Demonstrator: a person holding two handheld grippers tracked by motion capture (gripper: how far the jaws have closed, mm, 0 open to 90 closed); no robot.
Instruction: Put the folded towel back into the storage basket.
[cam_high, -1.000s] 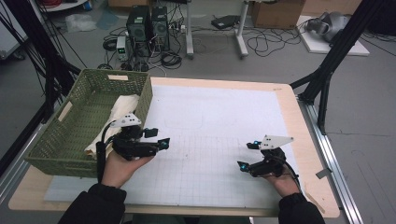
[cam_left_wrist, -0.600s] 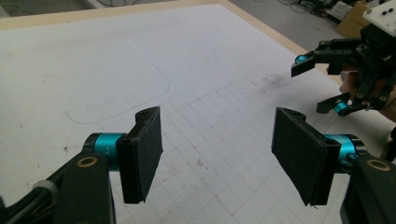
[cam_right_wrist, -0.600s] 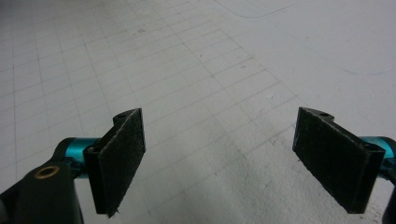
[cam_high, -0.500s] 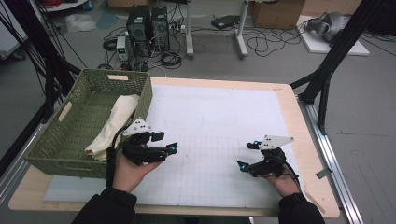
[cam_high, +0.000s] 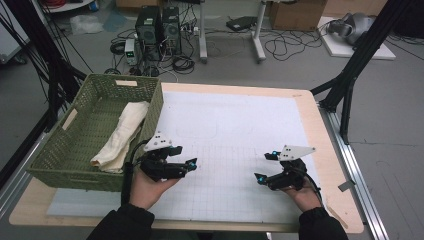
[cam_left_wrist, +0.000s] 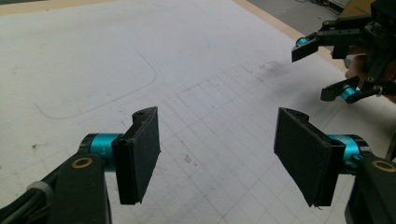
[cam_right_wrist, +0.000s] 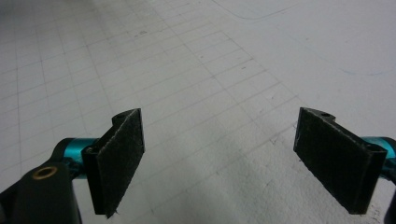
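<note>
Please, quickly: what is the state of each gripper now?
Left gripper: open, jaws just opening wider, nothing between them.
Right gripper: open, holding nothing.

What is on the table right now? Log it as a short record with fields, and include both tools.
surface: white gridded mat on a wooden table
basket: green woven basket at the table's left edge
basket contents: folded cream cloth
left tool: beside the basket over the mat, jaws have just been opening, nothing between them
right tool: over the mat's right part, open, holds nothing
</note>
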